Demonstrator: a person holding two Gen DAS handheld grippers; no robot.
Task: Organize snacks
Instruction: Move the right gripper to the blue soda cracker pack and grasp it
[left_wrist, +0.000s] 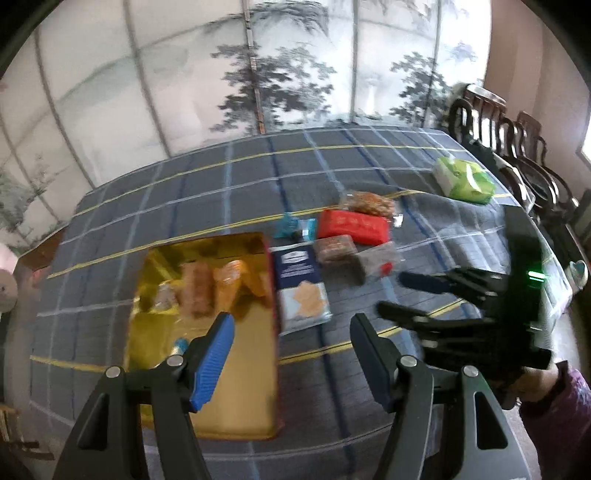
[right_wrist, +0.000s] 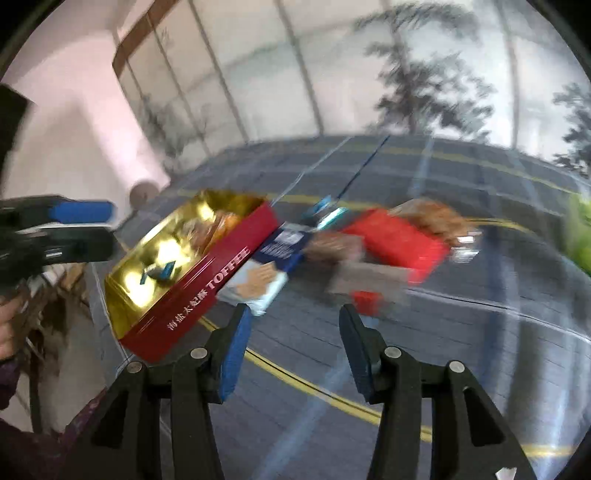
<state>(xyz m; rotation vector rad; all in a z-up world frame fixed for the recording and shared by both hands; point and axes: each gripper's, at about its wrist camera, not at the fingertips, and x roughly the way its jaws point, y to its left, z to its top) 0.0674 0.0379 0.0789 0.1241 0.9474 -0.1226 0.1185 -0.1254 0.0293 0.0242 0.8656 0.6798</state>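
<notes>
Left gripper released above toffee tin; right gripper released, empty.

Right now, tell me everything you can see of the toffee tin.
The toffee tin is a shallow rectangular box, red outside with white "TOFFEE" lettering on its long side and shiny gold inside, apparently metal. It lies open, no lid in sight, flat on the plaid cloth. Several orange-brown wrapped snacks fill its far end, with one small blue item nearer. A blue-and-white cracker pack lies along its side. Neither hand-held gripper touches it.
</notes>
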